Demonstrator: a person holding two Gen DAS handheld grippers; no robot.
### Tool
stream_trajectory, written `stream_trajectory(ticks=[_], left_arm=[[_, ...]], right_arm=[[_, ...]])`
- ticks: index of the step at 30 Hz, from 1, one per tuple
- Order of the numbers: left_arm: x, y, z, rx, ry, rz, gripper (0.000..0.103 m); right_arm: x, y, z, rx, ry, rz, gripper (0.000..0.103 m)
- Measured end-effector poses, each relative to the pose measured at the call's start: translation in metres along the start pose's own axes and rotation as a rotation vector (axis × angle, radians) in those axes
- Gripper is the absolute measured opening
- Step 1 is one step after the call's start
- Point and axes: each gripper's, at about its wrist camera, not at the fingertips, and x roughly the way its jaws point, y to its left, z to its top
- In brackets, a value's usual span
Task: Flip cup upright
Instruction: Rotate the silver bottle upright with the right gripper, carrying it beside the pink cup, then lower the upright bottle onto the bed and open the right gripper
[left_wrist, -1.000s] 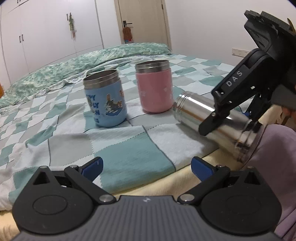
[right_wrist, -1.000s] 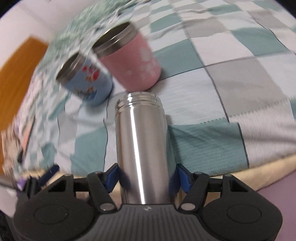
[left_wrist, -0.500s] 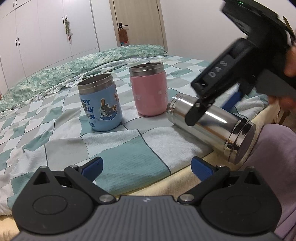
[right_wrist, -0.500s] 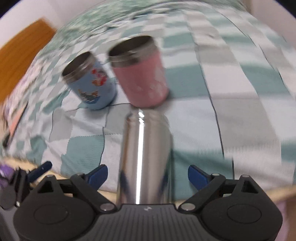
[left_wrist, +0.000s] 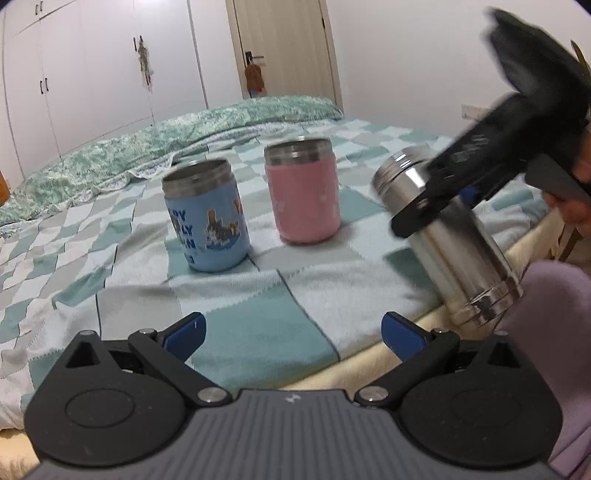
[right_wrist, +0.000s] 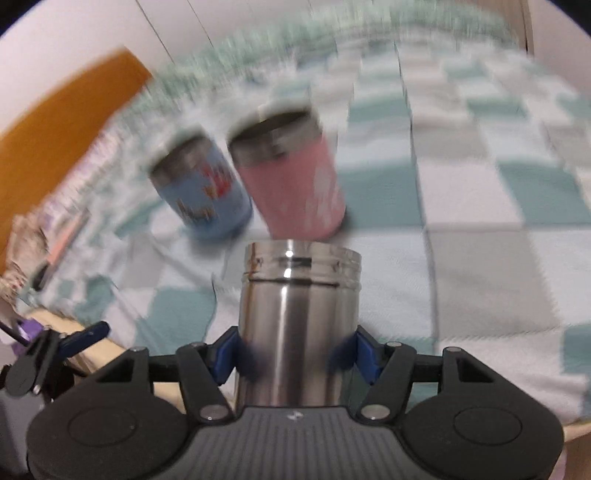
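While the left gripper (left_wrist: 291, 332) hangs wide open, the right gripper (right_wrist: 295, 356) clamps the steel cup (right_wrist: 297, 325), tilted near the bed's (left_wrist: 258, 325) right edge, beside pink cup (left_wrist: 303, 199).

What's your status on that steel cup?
Right claw shut on steel cup, tilted, base near bed edge. Left claw open, idle. Pink cup close beside.
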Motion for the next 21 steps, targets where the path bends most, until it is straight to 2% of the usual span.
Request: stream_trajectory(ticks=[3,6,10,13,17,21], left_arm=[[-0.003,-0.002,0.008,-0.015,-0.033,0.004,0.103],[-0.006,-0.005,0.018,-0.018,-0.062,0.022,0.103],[-0.007,-0.006,0.031,-0.040,-0.105,0.073,0.103],[-0.005,-0.005,0.038,-0.071,-0.126,0.106,0.103],[0.002,-0.004,0.042,-0.102,-0.116,0.125,0.103],[0.005,-0.004,0.042,-0.105,-0.105,0.129,0.103]], right_arm=[[-0.026,-0.012,-0.004,-0.032,-0.154,0.009,0.062],[-0.040,-0.020,0.004,-0.086,-0.304,-0.026,0.062],[-0.037,-0.028,0.026,-0.180,-0.515,-0.098,0.062],[-0.019,-0.032,0.042,-0.257,-0.629,-0.169,0.062],[0.018,-0.037,0.060,-0.313,-0.624,-0.236,0.062],[0.054,-0.051,0.063,-0.286,-0.526,-0.265,0.062]])
